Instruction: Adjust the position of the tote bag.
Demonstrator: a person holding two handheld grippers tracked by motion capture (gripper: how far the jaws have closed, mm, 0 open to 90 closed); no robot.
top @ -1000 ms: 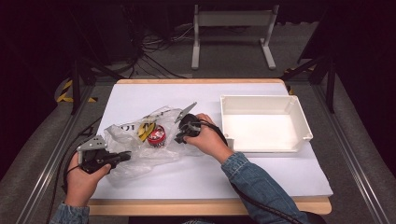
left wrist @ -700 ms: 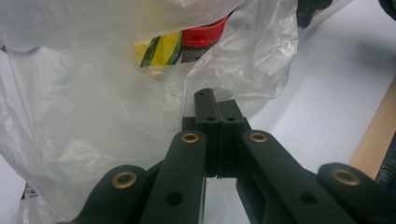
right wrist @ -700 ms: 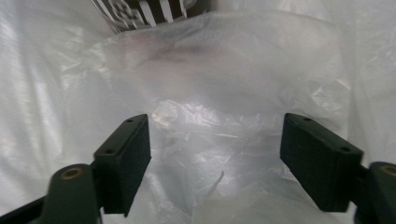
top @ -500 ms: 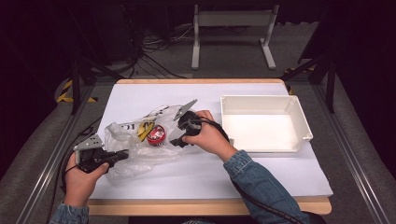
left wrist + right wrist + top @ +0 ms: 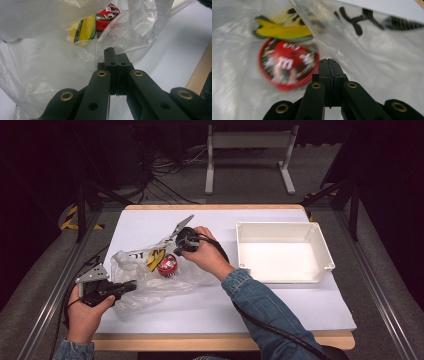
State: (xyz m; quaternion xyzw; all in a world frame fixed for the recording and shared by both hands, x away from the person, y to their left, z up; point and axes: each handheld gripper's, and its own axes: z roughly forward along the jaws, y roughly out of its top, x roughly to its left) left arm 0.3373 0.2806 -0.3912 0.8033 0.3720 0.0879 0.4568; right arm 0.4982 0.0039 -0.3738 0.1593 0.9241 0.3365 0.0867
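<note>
A crumpled clear plastic bag [image 5: 150, 280] lies on the left half of the white surface [image 5: 200, 310], and the work in hand looks like getting its contents out and into the empty white tray [image 5: 282, 251] that stands well apart to the right. By that reading the job is at an early stage: the round red candy tin [image 5: 167, 265] and the yellow packet [image 5: 156, 258] just beside it are both inside the bag, and the tray holds nothing. The left tongs [image 5: 125, 287] are at the bag's near left edge; in the left gripper view the left tongs [image 5: 116, 58] stand with their jaws pressed together, and the film bunches right around the tips, so they appear to be pinching the plastic to hold the bag steady, though the film itself between the jaws cannot be made out for certain. The right tongs [image 5: 179, 251] are at the bag's far side, just beside the tin. In the right gripper view the right tongs [image 5: 329, 66] are closed on each other with the tin [image 5: 287, 63] just to their left, seen through or under the film, and a fold of the bag [image 5: 374, 62] runs along their other side; whether they hold a bit of plastic is not clear. What is left, as I judge it, is nearly everything: opening the bag's mouth, gripping the tin and the packet [image 5: 284, 31], and carrying each across to the tray.
</note>
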